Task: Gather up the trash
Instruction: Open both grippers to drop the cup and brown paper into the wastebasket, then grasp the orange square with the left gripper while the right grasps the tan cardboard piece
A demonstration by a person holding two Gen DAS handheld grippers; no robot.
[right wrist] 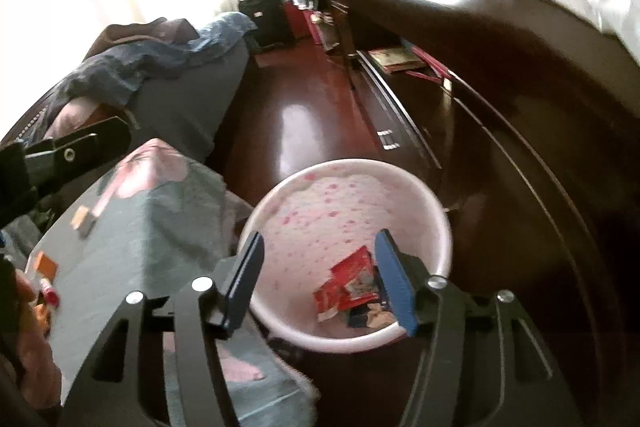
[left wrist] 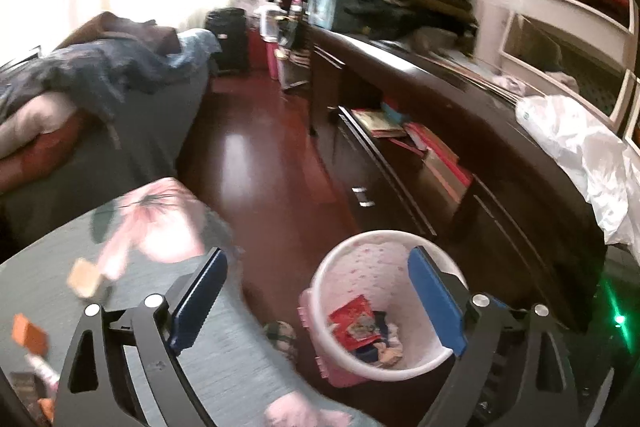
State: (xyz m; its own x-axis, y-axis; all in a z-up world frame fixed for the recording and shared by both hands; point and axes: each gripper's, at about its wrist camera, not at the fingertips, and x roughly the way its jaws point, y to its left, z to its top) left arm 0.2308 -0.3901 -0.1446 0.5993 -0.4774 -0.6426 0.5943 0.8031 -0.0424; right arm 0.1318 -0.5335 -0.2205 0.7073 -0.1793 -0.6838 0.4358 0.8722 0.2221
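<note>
A white waste bin with pink dots (left wrist: 360,251) (right wrist: 340,187) stands on the red-brown floor beside a dark dresser. Inside lie a red wrapper (left wrist: 354,321) (right wrist: 348,285) and other scraps. My left gripper (left wrist: 316,303) is open and empty, above the gap between the table and the bin. My right gripper (right wrist: 318,279) is open and empty, right over the bin's near rim. On the grey floral tablecloth (left wrist: 160,287) (right wrist: 132,247) lie a tan piece (left wrist: 82,277) (right wrist: 82,221), an orange piece (left wrist: 28,333) (right wrist: 44,265) and small items at the left edge.
A long dark dresser (left wrist: 460,163) runs along the right, with books on its shelf and a white plastic bag (left wrist: 580,155) on top. A bed with blue bedding (left wrist: 100,75) is at the left. A round patterned object (left wrist: 282,337) lies on the floor by the bin.
</note>
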